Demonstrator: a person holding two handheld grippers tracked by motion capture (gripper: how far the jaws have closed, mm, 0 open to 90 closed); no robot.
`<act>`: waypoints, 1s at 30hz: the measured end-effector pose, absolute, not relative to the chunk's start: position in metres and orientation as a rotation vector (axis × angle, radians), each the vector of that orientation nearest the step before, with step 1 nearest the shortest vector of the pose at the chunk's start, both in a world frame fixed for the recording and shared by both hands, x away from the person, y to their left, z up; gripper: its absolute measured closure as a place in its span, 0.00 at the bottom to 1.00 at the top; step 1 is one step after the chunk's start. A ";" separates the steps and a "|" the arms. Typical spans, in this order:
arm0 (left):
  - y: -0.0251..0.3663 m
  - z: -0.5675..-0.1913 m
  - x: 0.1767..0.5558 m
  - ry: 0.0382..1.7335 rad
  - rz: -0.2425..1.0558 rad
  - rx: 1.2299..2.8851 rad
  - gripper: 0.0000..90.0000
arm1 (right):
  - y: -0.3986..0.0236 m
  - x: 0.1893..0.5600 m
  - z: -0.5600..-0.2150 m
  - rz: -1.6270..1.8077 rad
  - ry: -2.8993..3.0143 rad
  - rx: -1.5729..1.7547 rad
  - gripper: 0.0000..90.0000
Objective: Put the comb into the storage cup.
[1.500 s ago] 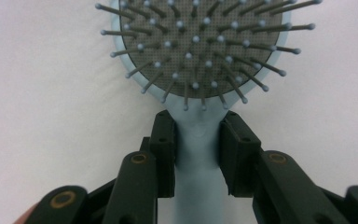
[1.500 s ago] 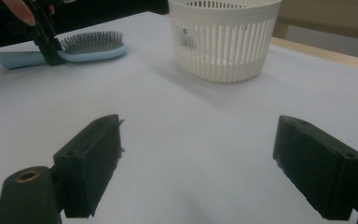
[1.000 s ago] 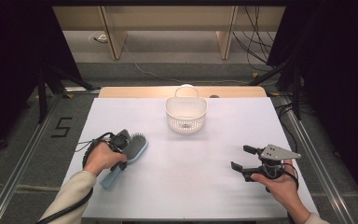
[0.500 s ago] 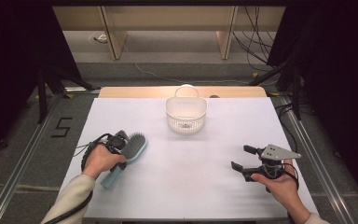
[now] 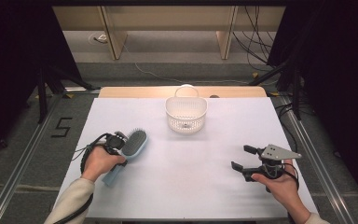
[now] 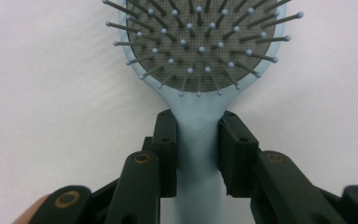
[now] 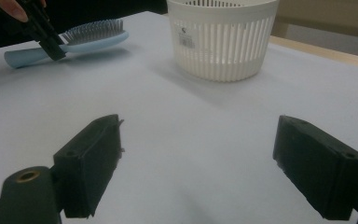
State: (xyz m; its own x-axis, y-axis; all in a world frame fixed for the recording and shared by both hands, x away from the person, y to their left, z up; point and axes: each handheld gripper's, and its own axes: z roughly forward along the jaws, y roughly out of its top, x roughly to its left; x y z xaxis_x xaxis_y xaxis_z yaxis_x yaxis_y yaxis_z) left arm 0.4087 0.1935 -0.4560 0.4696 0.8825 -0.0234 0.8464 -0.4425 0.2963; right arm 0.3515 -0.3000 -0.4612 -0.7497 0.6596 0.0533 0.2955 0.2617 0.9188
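The left claw [image 6: 198, 149] is closed on the neck of the light blue hairbrush [image 6: 198, 46]; in the left gripper view both black pads press against the handle just below the bristle head. The bristles face the camera, grey pins with pale ball tips on a dark grey cushion. In the high view the left claw [image 5: 116, 142] holds the hairbrush [image 5: 133, 144] at the left part of the bench [image 5: 205, 186], handle end pointing toward the person, head pointing toward the basket.

The right claw [image 7: 198, 168] stands wide open with nothing between its pads, over bare bench surface. In the high view the right claw [image 5: 242, 158] sits at the right part of the bench, well apart from the brush.

The white slotted basket [image 5: 186, 114] stands upright at the far middle of the bench. In the right gripper view its wall carries a small printed label [image 7: 188, 37]; the print is too small to read.

On the floor left of the bench, a dark numeral "5" [image 5: 61, 127] is marked.
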 end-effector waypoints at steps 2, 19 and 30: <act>0.195 -0.453 0.407 1.470 0.215 2.420 0.78 | -0.300 0.352 -0.461 1.487 2.197 0.874 0.18; 0.199 -0.440 0.399 1.423 0.329 2.340 0.78 | -0.300 0.351 -0.461 1.487 2.196 0.869 0.18; 0.202 -0.434 0.397 1.403 0.375 2.230 0.78 | -0.299 0.350 -0.461 1.492 2.196 0.868 0.18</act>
